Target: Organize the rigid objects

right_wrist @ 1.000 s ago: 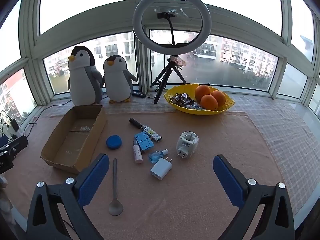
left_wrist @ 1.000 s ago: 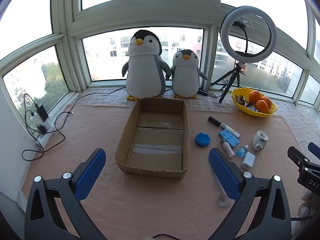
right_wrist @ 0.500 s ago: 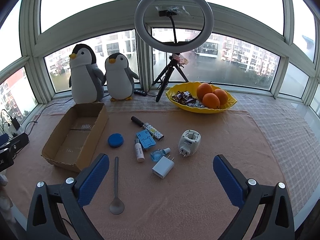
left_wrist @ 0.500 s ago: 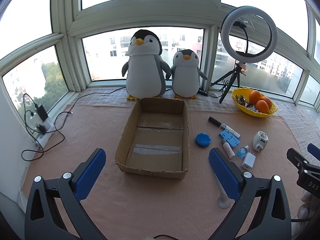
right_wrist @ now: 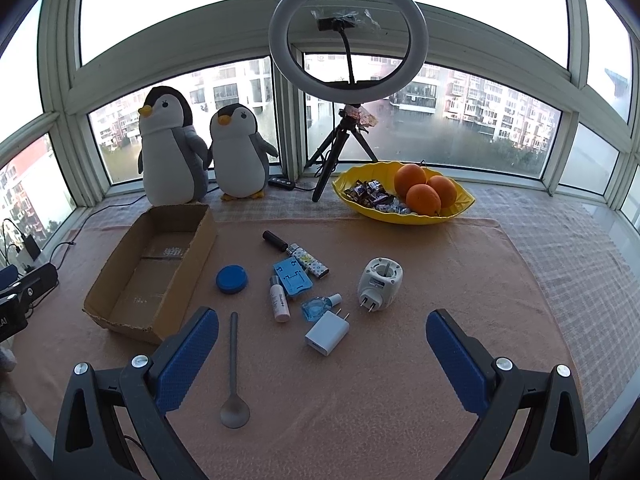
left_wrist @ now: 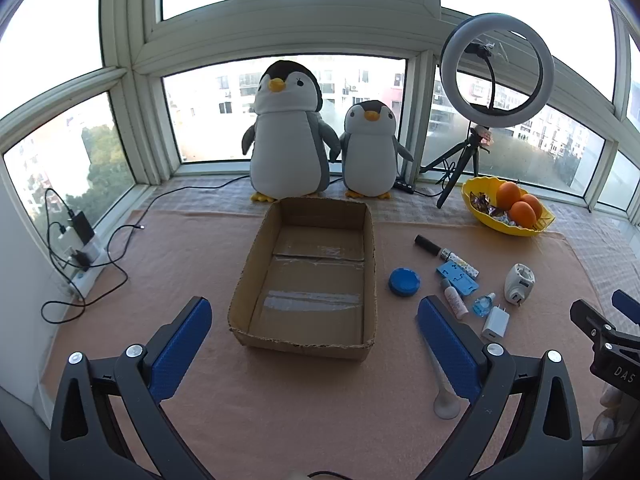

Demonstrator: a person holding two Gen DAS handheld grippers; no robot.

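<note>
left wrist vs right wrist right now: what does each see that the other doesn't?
Left wrist only: the power strip with its cables at the wall, the full inside of the empty box, and the left gripper, open.

Right wrist only: the whole spoon, half hidden behind a finger in the left view, and the right gripper, open.

Both: box, blue lid, charger, plug adapter, fruit bowl, penguins, ring light. Each also catches the other gripper at its frame edge.
</note>
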